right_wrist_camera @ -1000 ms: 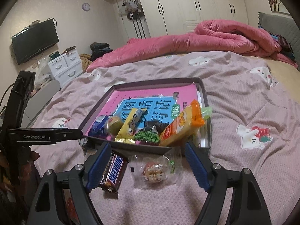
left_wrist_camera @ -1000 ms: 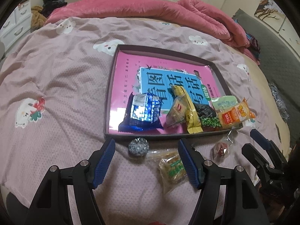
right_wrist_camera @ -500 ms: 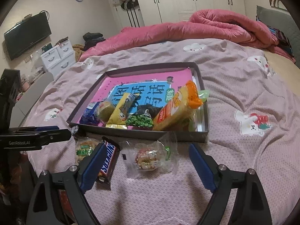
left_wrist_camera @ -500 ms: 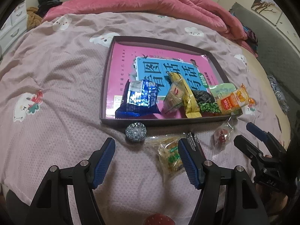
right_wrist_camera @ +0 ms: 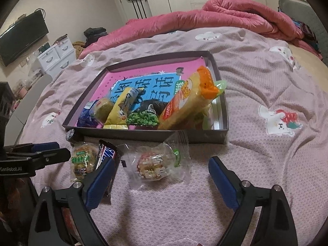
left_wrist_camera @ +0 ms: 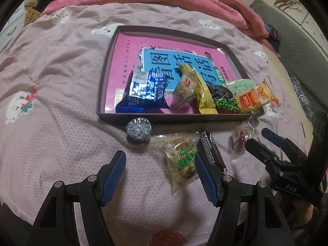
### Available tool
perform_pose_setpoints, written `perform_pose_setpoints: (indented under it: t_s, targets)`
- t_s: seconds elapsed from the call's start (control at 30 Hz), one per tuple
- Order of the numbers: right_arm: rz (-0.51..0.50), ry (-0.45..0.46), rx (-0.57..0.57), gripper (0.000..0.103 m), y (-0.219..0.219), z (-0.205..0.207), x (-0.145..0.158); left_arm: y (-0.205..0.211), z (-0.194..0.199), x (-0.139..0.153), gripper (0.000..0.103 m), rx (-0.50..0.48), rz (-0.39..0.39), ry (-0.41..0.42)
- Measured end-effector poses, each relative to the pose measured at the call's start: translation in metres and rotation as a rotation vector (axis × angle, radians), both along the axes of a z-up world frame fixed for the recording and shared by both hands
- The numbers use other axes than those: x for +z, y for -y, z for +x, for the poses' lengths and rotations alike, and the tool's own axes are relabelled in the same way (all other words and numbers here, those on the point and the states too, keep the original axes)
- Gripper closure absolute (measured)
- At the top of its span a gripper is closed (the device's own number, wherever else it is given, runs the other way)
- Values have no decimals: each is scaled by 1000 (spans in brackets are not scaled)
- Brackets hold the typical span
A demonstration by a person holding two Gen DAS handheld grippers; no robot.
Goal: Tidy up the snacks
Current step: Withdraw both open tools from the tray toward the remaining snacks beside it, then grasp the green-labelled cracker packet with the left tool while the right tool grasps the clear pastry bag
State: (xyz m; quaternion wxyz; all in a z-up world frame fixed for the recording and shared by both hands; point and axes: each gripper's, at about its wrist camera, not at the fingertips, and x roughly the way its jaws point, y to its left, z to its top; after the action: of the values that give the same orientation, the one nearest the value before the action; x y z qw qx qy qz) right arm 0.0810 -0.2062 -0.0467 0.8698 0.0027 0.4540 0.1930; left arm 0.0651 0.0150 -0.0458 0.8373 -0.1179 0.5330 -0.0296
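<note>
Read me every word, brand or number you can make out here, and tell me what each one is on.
"GenRobot.AI": body of the left tongs.
"DAS": body of the right tongs.
"SNICKERS", partly covered: chocolate bar.
"看图说话写话", large characters: pink book in the tray.
"151", then unclear: orange packet.
Print on the other wrappers: too small or blurred.

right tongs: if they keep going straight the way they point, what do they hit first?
Most likely the clear-wrapped round pastry, lying on the bedspread between the open right tongs; the Snickers bar sits by the left finger. Depth is uncertain.
</note>
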Motion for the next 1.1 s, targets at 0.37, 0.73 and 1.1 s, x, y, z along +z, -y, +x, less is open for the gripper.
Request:
perform_pose_setpoints:
  t_s: [0.37,0.73,1.1]
  targets:
    - [-66,-4,52,10,-14,6,-12,5,2,-17,32,1,-40,-41]
    - [-90,15,97,17,-22,10,-21,13,8,-28,31,-10,-88,-57]
    - [-94,22,117,37,-24,12,-26,24,18,-33,30,-9,-80,-51]
